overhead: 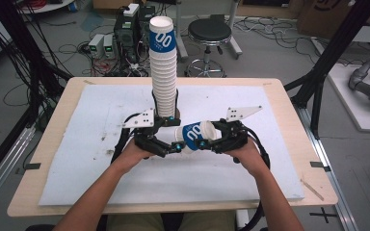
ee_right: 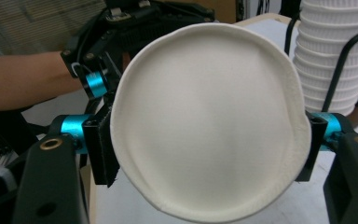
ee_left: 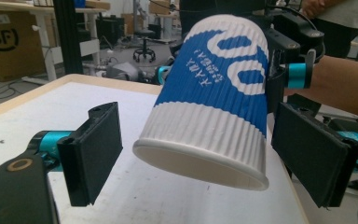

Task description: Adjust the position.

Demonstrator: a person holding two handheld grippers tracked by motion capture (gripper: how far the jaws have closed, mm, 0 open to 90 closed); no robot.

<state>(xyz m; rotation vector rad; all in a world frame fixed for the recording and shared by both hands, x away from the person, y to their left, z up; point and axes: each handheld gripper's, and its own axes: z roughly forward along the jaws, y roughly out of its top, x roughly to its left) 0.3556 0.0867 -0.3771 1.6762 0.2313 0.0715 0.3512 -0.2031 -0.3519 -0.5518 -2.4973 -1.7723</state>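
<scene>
A light wooden table [overhead: 289, 125] carries a white mat [overhead: 250, 159] and stands on a grey floor [overhead: 270, 62] strewn with cables [overhead: 72, 48]. Behind it sit a black round stool [overhead: 209, 32] and stacked electronics boxes [overhead: 127, 29]. Black frame posts [overhead: 335, 48] rise at the sides, with a cardboard box [ee_left: 7, 42] beyond.

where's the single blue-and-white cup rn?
High view: the blue-and-white paper cup lies sideways mid-table, clamped in the right gripper, between the left gripper's open jaws, just before the cup stack.
</scene>
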